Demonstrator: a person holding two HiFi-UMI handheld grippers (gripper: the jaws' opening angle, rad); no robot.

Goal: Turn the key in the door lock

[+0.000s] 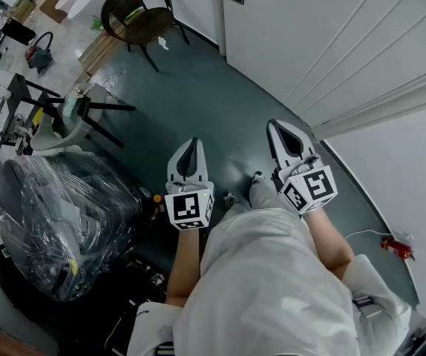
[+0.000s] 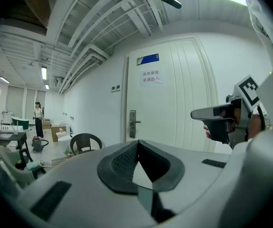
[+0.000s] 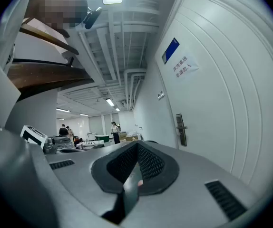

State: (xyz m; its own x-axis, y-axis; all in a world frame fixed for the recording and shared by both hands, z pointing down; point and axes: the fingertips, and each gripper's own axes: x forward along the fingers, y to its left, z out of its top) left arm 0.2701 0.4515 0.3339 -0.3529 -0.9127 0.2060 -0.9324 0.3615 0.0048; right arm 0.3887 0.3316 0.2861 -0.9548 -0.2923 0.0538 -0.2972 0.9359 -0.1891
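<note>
Left gripper view: sign [image 2: 151, 76] on door [image 2: 174, 113] | head view: plastic-wrapped bundle [image 1: 57, 213]

I am looking at a white paper notice [image 2: 151, 76] stuck on the white panelled door [image 2: 184, 118]. It is carrying two lines of Chinese characters, which seem to read 库房重地 and 非请勿入. Just above it, a small blue rectangular plate [image 2: 148, 59] is showing print too small for me to read.
</note>
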